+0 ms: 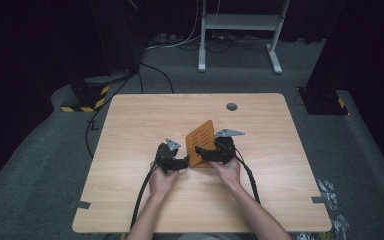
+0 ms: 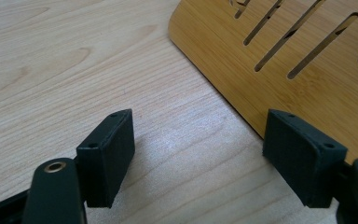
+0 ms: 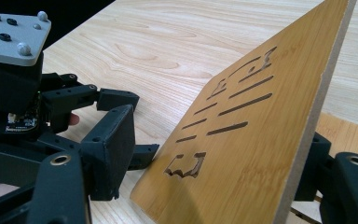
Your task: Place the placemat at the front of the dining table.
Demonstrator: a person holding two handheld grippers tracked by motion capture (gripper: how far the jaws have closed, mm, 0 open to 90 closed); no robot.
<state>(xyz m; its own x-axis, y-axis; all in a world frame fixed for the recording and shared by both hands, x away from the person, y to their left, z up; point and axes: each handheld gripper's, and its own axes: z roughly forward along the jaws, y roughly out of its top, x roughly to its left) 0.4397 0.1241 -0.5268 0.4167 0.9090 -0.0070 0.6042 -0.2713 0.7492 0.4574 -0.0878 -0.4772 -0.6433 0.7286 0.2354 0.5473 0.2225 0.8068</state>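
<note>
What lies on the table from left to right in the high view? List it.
left-edge tape → left gripper → slotted bamboo board → round grey cap → right-edge tape

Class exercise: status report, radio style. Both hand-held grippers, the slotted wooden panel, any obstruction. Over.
Left hand-held gripper open, jaws wide over bare table. Right hand-held gripper open, straddling the tilted slotted wooden panel. Left gripper close beside the panel edge; nothing else in the way.
</note>
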